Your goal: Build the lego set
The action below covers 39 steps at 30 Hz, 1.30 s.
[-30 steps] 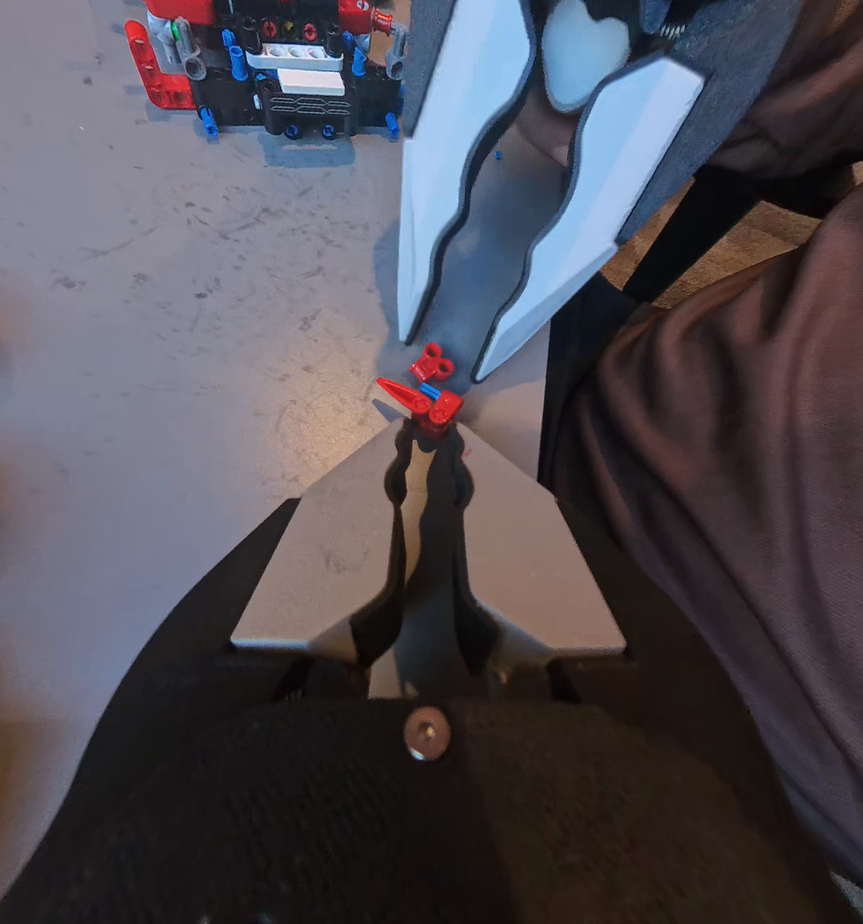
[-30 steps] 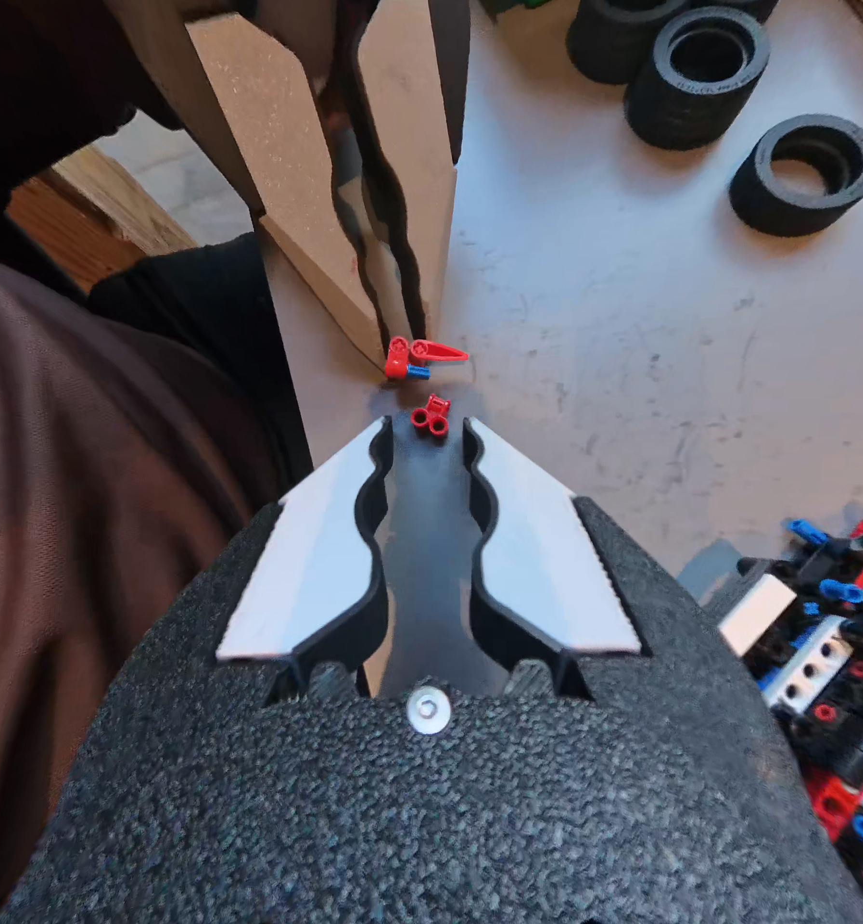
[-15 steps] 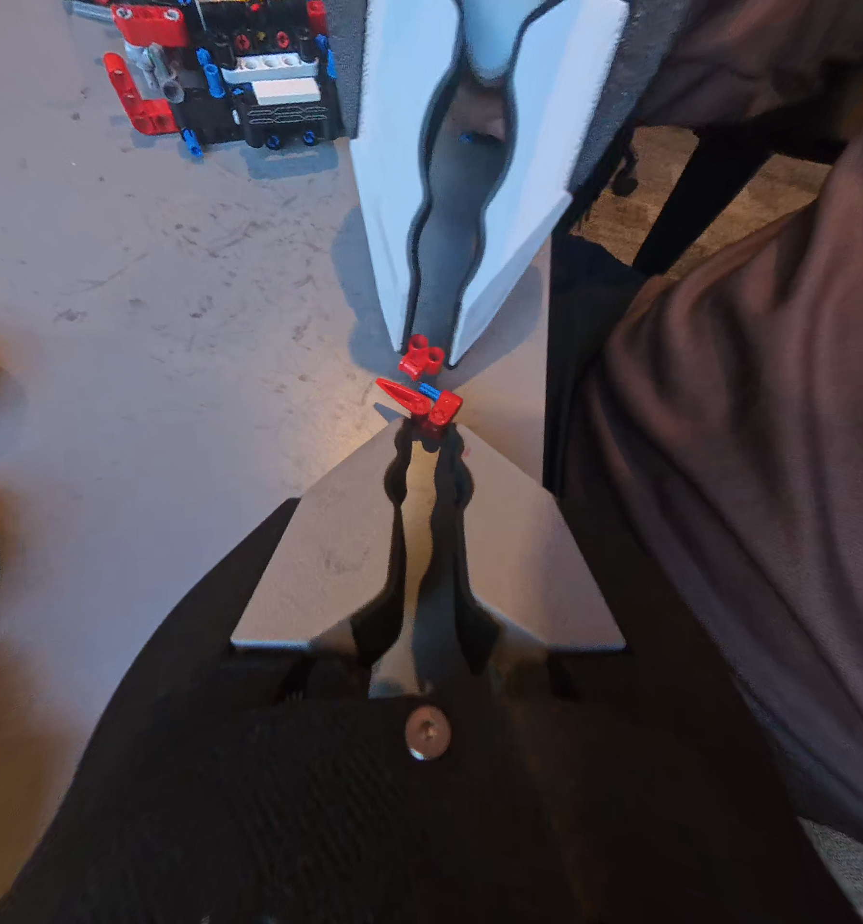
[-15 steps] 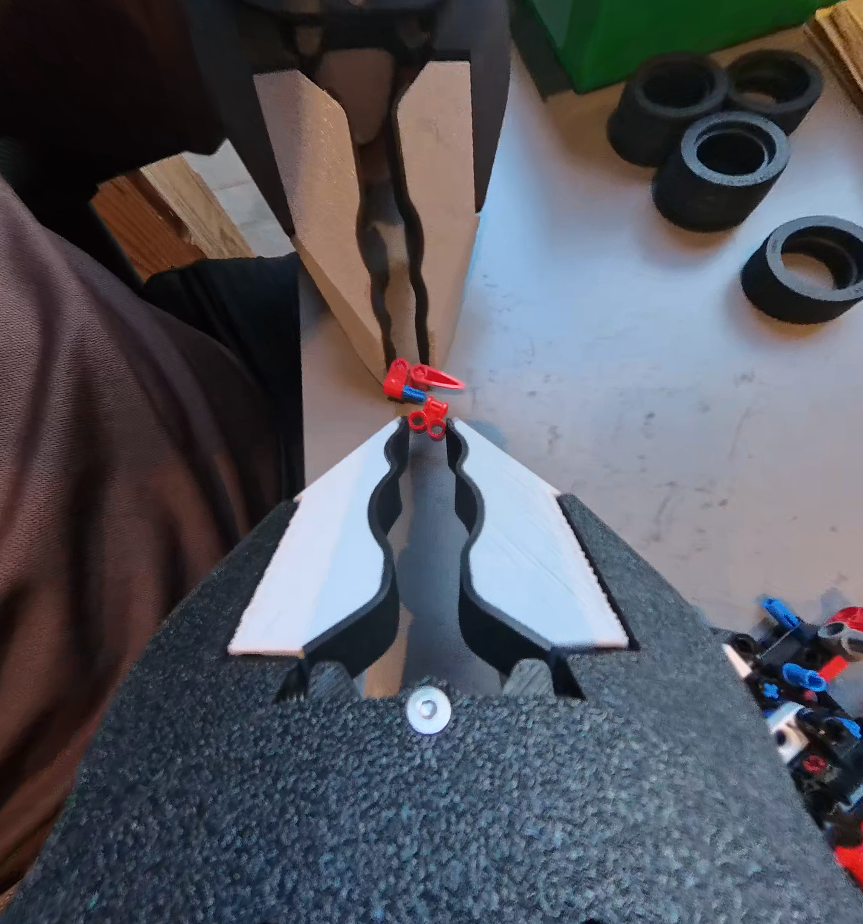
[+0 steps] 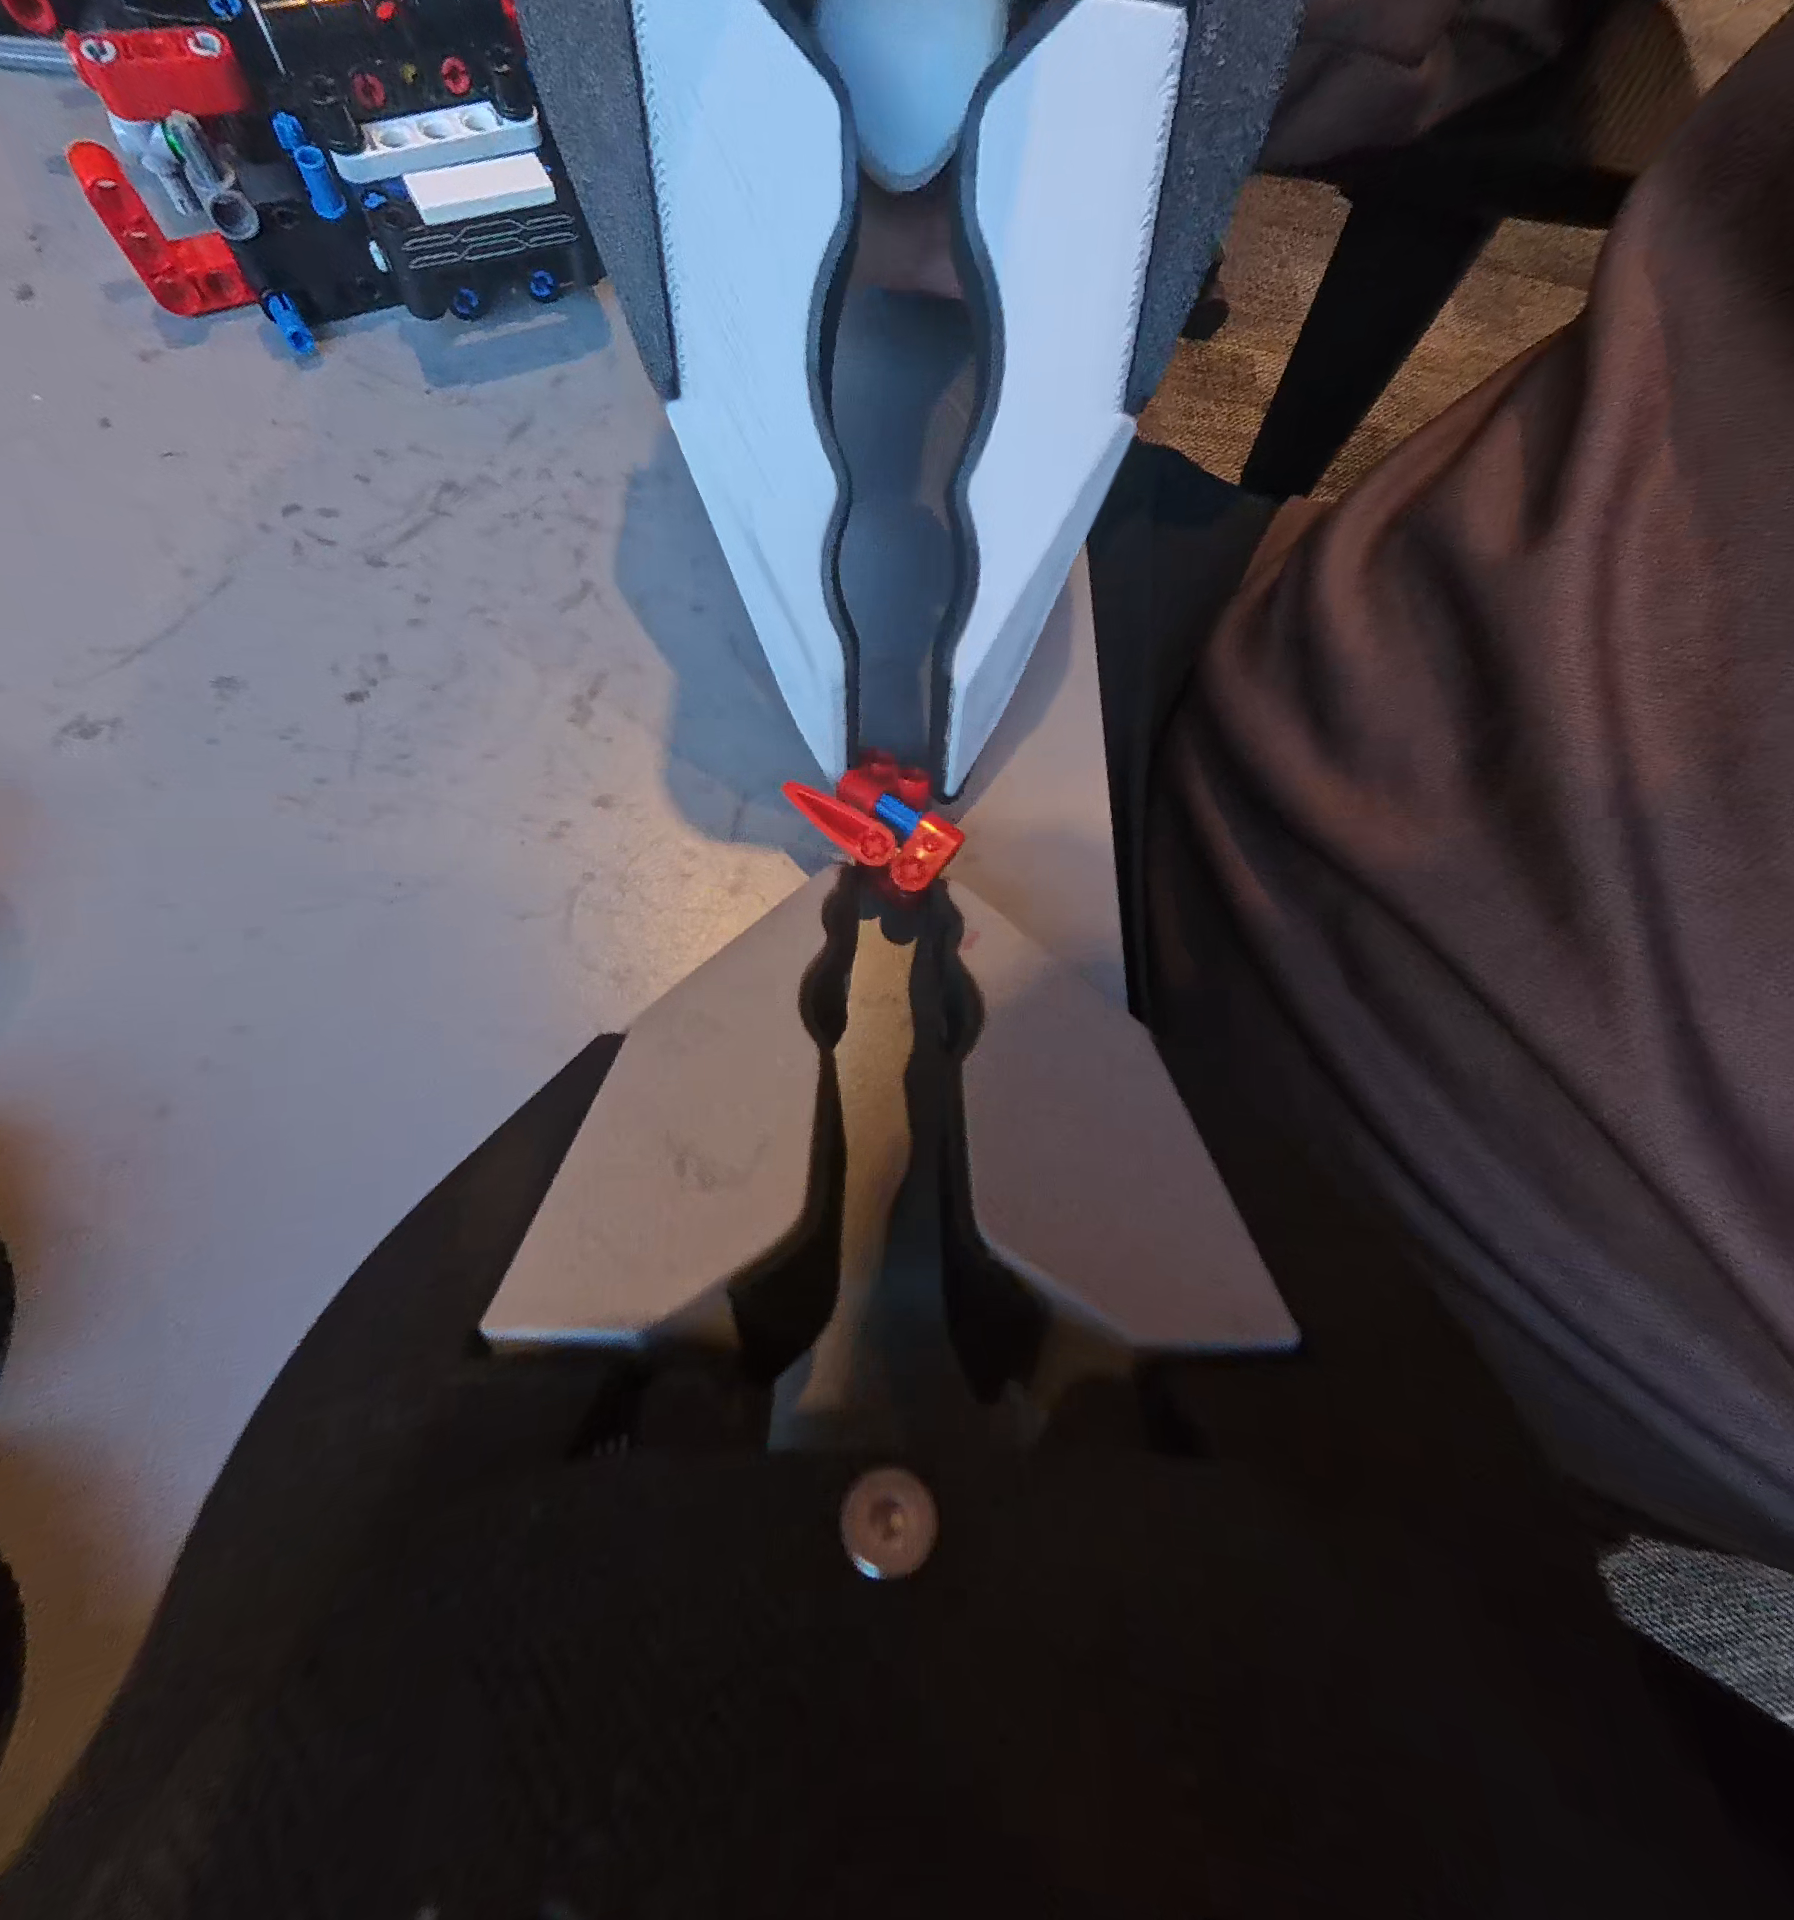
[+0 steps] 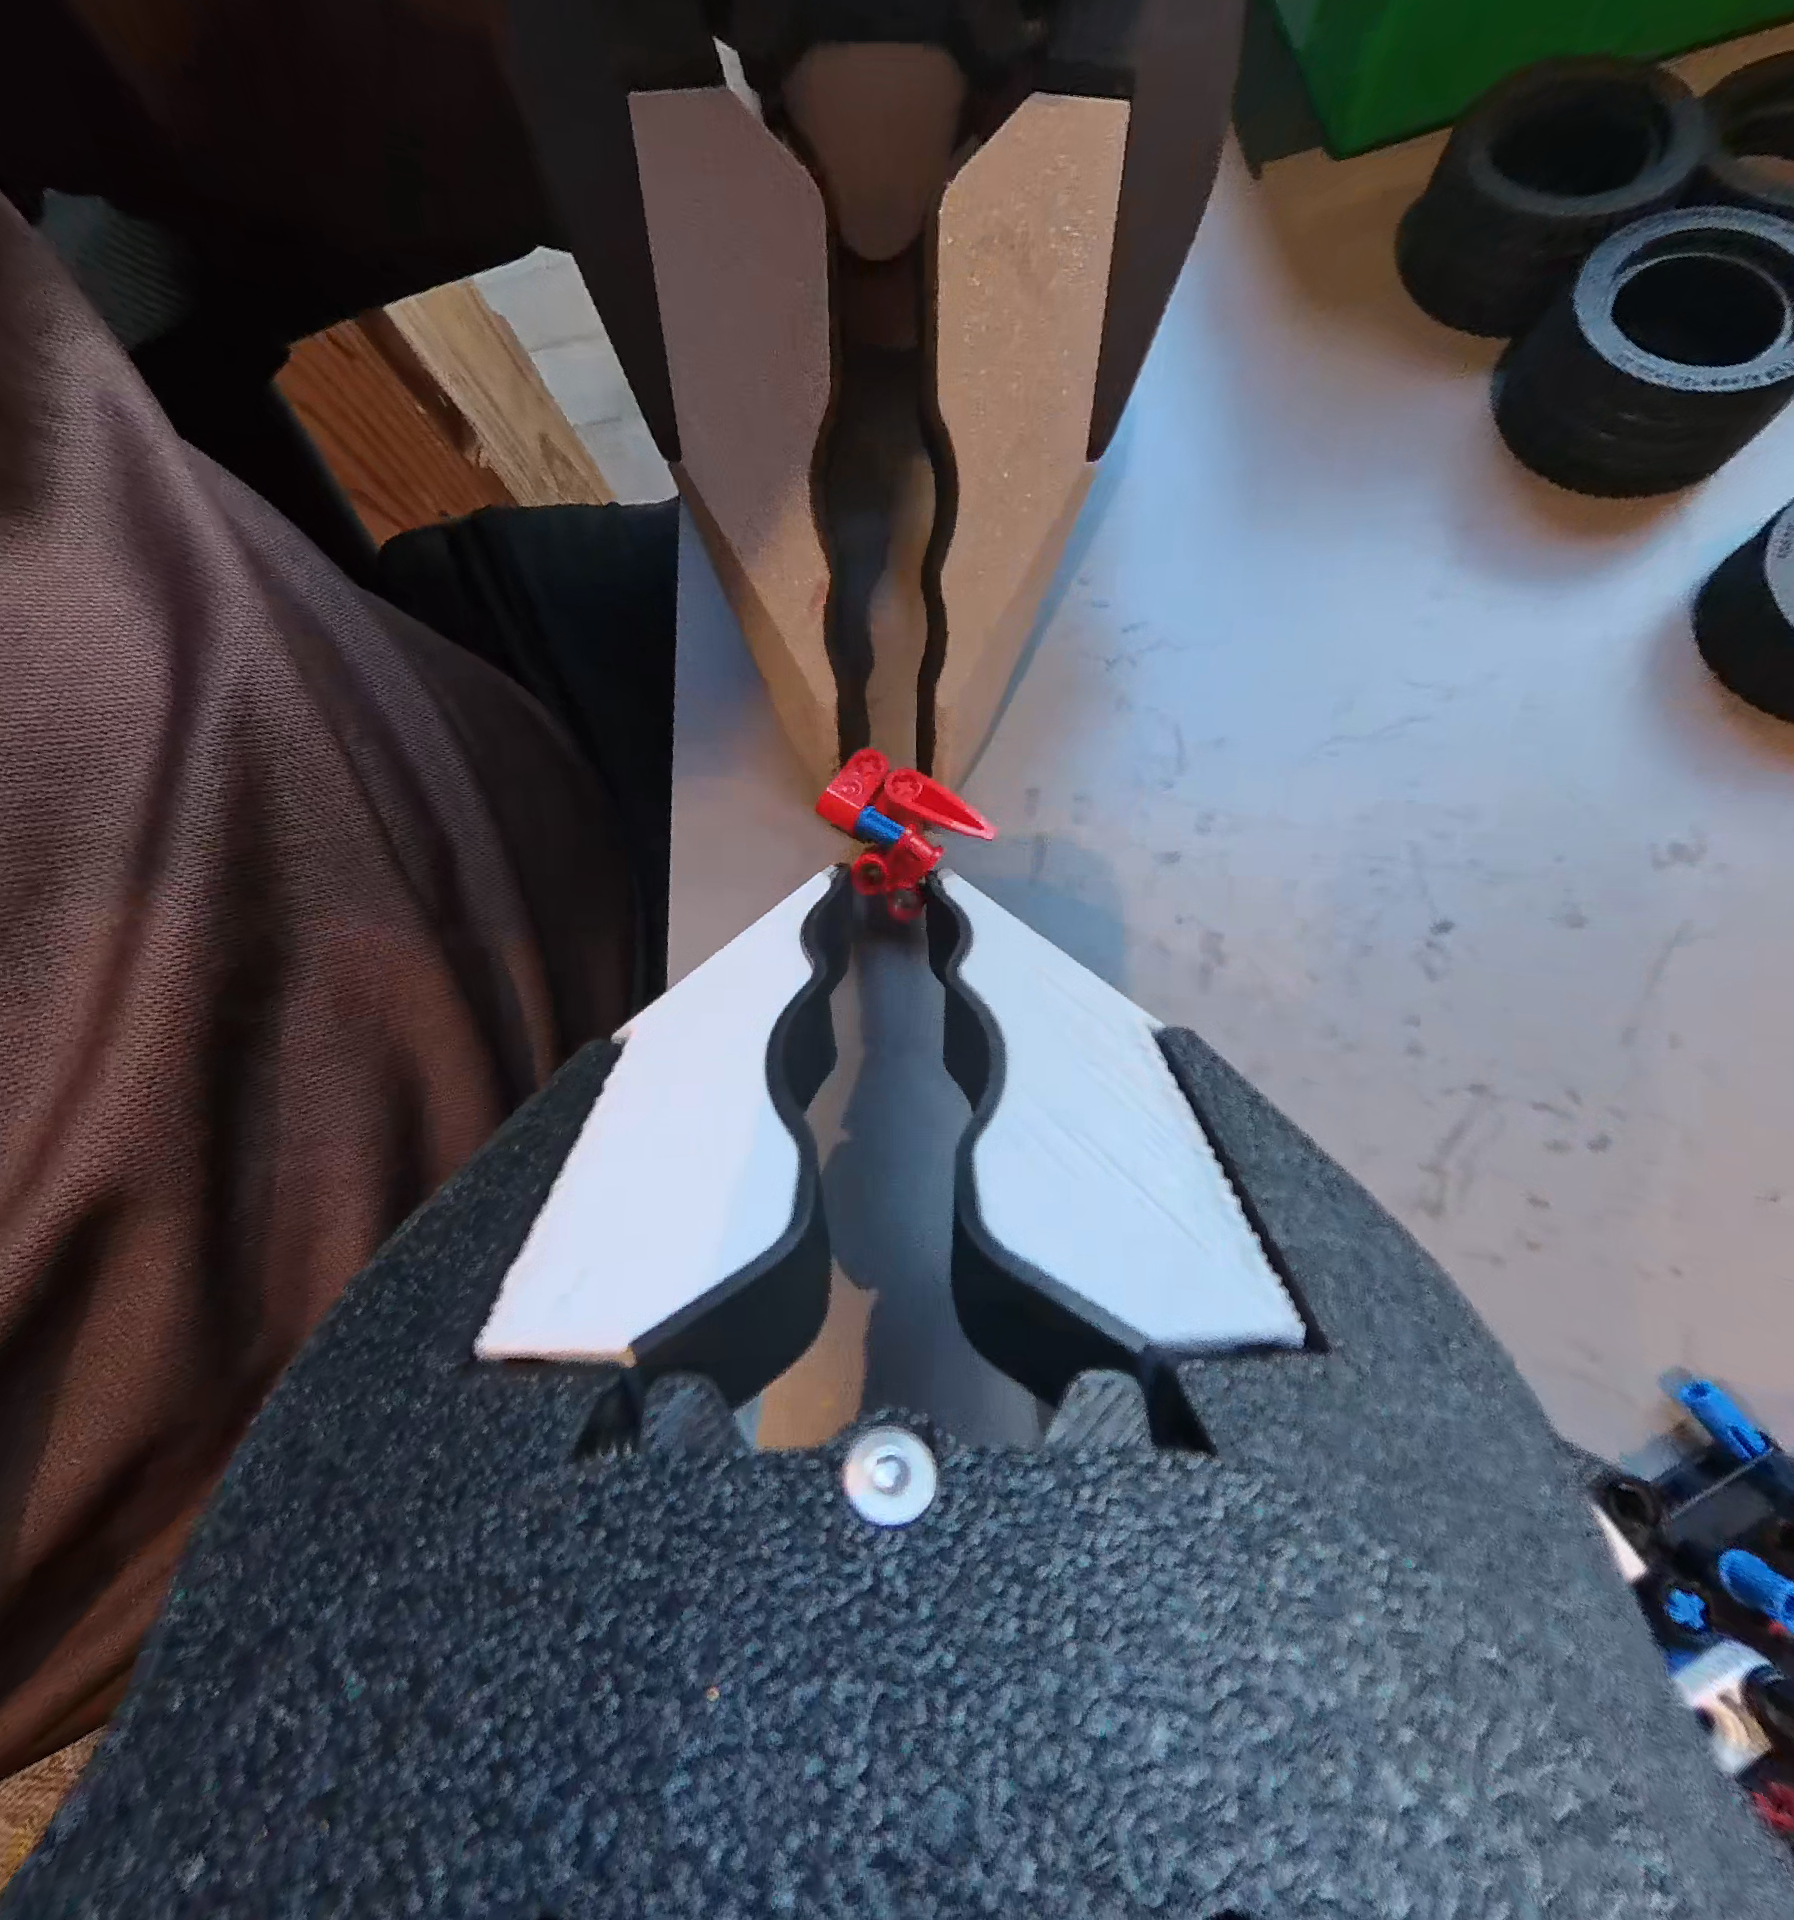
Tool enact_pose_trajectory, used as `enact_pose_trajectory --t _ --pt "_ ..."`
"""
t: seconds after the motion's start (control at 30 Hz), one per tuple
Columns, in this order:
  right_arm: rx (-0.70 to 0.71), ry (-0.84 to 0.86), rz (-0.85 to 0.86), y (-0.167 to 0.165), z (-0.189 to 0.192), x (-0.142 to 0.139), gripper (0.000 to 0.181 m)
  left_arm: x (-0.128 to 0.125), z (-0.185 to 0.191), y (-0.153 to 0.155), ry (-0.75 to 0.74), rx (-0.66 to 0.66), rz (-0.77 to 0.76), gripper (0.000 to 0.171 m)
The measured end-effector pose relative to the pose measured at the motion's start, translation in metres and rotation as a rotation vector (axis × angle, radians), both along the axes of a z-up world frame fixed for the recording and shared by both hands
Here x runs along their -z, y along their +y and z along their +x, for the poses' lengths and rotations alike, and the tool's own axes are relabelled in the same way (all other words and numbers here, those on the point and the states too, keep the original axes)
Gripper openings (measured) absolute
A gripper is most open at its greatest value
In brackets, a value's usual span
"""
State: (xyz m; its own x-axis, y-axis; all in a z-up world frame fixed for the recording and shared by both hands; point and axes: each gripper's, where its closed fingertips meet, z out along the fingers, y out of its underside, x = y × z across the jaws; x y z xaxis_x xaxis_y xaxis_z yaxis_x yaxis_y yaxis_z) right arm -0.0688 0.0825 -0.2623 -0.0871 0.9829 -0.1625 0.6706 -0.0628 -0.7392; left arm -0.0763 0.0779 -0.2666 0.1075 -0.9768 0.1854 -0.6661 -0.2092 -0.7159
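My left gripper (image 5: 888, 899) is shut on a small red assembly (image 5: 919, 852): a red connector with a blue pin and a pointed red piece. My right gripper (image 6: 888, 883) is shut on a small red connector (image 6: 898, 868). The two grippers face each other tip to tip near the table's front edge. The red connector (image 5: 882, 777) touches the blue pin end of the assembly (image 6: 867, 800). The right gripper shows at the top of the left wrist view (image 5: 893, 774), the left gripper at the top of the right wrist view (image 6: 888, 753).
The partly built black, red and white lego model (image 5: 353, 187) stands at the back left; it also shows at the lower right (image 6: 1745, 1558). Black tyres (image 6: 1672, 343) lie on the grey table (image 6: 1340, 831). A person's brown sleeve (image 5: 1547, 831) is close by. My two grippers' fingertips are within a few centimetres of each other.
The right gripper closed on the small red connector and brought it toward the left gripper's assembly until the two pieces met. The left gripper stayed shut on its piece.
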Motion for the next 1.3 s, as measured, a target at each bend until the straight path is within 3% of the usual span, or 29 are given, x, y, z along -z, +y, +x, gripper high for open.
enact_pose_trajectory --t 0.5,0.77,0.97,1.07,1.3 --pt "-0.036 0.009 0.066 0.004 0.001 -0.002 0.014 -0.001 -0.001 0.001 -0.015 -0.022 -0.109 0.006" --pt "-0.011 -0.018 0.082 0.006 0.003 0.002 0.013 -0.005 -0.005 -0.002 -0.039 -0.051 -0.152 0.022" --pt "0.032 -0.076 0.157 0.015 0.01 0.006 0.014 -0.005 -0.01 -0.001 -0.026 -0.122 -0.123 0.023" --pt "0.058 -0.085 0.164 0.016 0.016 0.005 0.02 -0.007 -0.006 -0.004 -0.016 -0.175 -0.135 0.036" --pt "0.092 -0.003 0.083 0.001 0.016 -0.007 0.023 -0.001 0.008 -0.005 0.042 -0.172 0.002 0.014"
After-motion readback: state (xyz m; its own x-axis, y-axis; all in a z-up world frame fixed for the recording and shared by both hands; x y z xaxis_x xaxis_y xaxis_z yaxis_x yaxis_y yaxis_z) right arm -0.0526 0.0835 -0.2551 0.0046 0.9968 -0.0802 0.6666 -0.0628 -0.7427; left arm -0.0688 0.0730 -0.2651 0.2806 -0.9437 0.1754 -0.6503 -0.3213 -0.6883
